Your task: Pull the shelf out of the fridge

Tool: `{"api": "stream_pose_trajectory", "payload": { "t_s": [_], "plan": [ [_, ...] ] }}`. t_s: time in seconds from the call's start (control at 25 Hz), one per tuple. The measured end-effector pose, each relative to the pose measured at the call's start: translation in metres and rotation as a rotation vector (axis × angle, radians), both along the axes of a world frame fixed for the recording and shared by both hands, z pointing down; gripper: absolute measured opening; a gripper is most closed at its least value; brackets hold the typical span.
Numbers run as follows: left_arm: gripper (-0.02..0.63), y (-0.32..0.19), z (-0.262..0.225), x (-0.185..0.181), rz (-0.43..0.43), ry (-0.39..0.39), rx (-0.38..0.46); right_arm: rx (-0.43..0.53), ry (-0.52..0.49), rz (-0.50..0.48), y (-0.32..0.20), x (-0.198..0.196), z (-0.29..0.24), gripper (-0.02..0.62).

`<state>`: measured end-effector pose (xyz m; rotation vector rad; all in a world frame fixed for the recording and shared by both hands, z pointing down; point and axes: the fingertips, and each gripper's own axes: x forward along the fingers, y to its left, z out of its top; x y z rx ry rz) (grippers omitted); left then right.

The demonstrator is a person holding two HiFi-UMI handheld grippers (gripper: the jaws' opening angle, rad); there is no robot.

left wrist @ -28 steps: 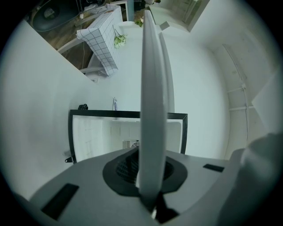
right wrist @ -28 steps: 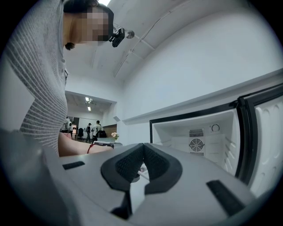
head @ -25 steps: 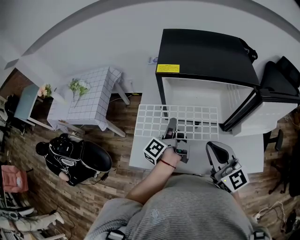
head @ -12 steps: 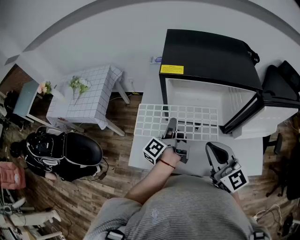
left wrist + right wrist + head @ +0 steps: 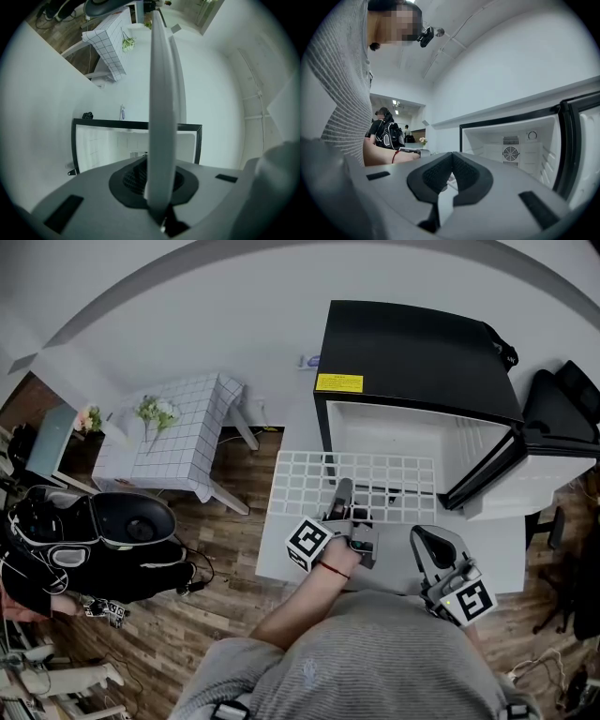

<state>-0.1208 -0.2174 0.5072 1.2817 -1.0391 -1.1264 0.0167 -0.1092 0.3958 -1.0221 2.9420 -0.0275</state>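
- Near the middle of the bench (image 5: 275, 557), your left gripper (image 5: 343, 487) pinches the near edge of the shelf (image 5: 309, 474), about halfway along it.
- That shelf lies flat in front of the open fridge (image 5: 412, 343). Its long side runs left to right, so your pull comes straight toward you. It looks almost out.
- Your right gripper (image 5: 427, 538) is pressed together on nothing. It is near the shelf's right near corner, not touching, so your left hand is nearer.
- Your head view shows the whole grid. Your left gripper view shows only its thin edge. Your right gripper view looks inside the fridge to the fan (image 5: 510, 153).
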Motion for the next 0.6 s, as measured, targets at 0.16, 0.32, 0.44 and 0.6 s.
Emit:
{"api": "stream_pose_trajectory", "payload": {
  "t_s": [0.16,0.32,0.44,0.6],
  "plan": [
    [0.032,-0.0027,0.0013,0.0016,0.002,-0.009,0.0,-0.002,-0.001,0.002,-0.0022,0.0014,0.0011,0.012],
    [0.032,-0.0037,0.0024,0.0029,0.002,-0.005,-0.005,-0.004,0.002,0.004,-0.0034,0.0029,0.0006,0.012],
    [0.032,-0.0043,0.0009,0.0061,0.003,-0.003,-0.006,-0.004,0.005,0.005,-0.0038,0.0058,-0.001,0.012],
    [0.032,-0.0027,-0.0019,0.0102,0.002,-0.003,-0.007,-0.005,0.006,0.004,-0.0019,0.0095,-0.004,0.012]
  ]
}}
